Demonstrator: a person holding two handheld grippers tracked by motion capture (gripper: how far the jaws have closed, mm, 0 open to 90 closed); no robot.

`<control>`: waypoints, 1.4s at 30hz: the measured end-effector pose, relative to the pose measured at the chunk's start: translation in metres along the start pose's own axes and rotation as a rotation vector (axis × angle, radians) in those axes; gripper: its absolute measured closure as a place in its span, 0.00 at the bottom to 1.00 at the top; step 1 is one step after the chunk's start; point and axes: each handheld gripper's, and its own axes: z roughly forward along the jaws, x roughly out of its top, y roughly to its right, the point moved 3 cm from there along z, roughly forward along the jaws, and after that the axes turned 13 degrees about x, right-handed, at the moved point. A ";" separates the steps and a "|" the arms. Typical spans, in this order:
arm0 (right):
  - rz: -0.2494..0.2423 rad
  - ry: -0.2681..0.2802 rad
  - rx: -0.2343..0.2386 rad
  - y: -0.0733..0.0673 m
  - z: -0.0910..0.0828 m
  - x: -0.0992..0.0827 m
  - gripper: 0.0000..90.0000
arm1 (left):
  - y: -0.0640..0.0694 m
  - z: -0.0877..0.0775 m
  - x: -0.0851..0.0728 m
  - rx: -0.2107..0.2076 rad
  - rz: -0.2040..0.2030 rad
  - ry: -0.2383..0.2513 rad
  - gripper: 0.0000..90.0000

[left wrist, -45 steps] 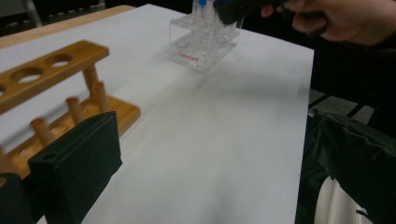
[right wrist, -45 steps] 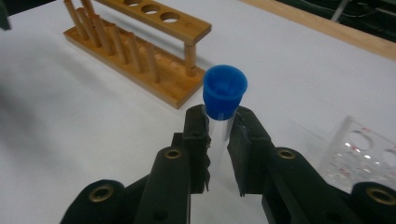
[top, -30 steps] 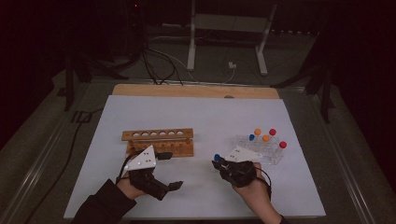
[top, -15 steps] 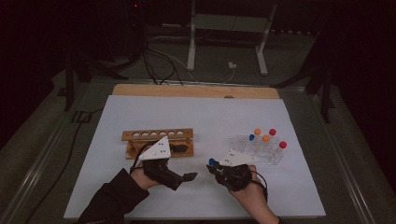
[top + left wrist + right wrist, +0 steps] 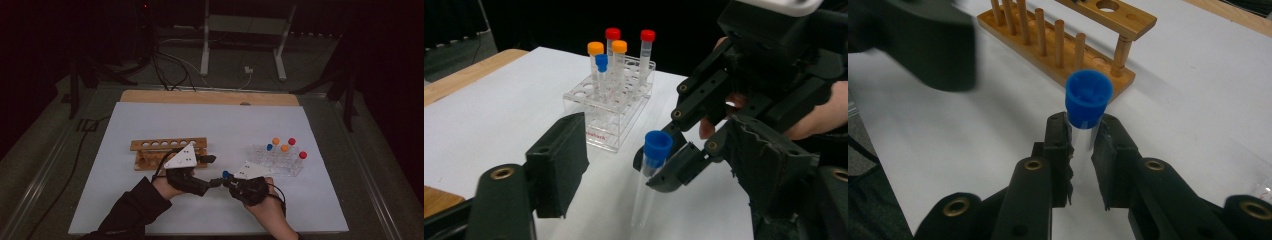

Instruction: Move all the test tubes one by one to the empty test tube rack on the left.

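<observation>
Between the fingertips of the left gripper [image 5: 659, 165] stands the blue-capped tube [image 5: 651, 175], upright, with neither pad touching it; its jaws, still well apart, have just been closing. Left of these fingers lies the wooden rack [image 5: 167, 152], its peg row and hole bar shown close by the right gripper view. Beyond the fingers, the left gripper view presents the clear plastic rack [image 5: 611, 107], which carries orange-, blue- and red-capped tubes and small red lettering on its front wall, too blurred to read. To the right, the right gripper [image 5: 1080, 132] pinches the tube just below its cap, pads pressed on the clear wall. From the high view, both grippers meet tip to tip on the white table [image 5: 150, 125], the tube's cap a blue dot between them.
</observation>
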 end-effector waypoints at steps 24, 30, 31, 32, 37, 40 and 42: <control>0.006 0.008 0.006 0.000 -0.002 0.001 0.85 | 0.009 0.020 -0.005 -0.007 0.052 -0.029 0.80; 0.009 0.008 0.006 0.000 -0.002 0.001 0.85 | 0.009 0.020 -0.005 -0.003 0.065 -0.026 0.85; 0.010 0.008 0.008 0.000 -0.003 0.001 0.85 | 0.009 0.020 -0.005 -0.003 0.065 -0.026 0.86; 0.010 0.010 0.007 0.000 -0.003 0.002 0.85 | 0.009 0.019 -0.005 0.002 0.070 -0.022 0.86; 0.011 0.015 0.013 0.000 -0.003 0.002 0.85 | 0.009 0.018 -0.004 0.010 0.077 -0.021 0.87; 0.012 0.029 0.016 0.000 -0.004 0.002 0.84 | 0.010 0.018 -0.004 0.014 0.072 -0.015 0.87; 0.012 0.032 0.014 0.000 -0.004 0.002 0.84 | 0.009 0.017 -0.003 0.018 0.073 -0.007 0.87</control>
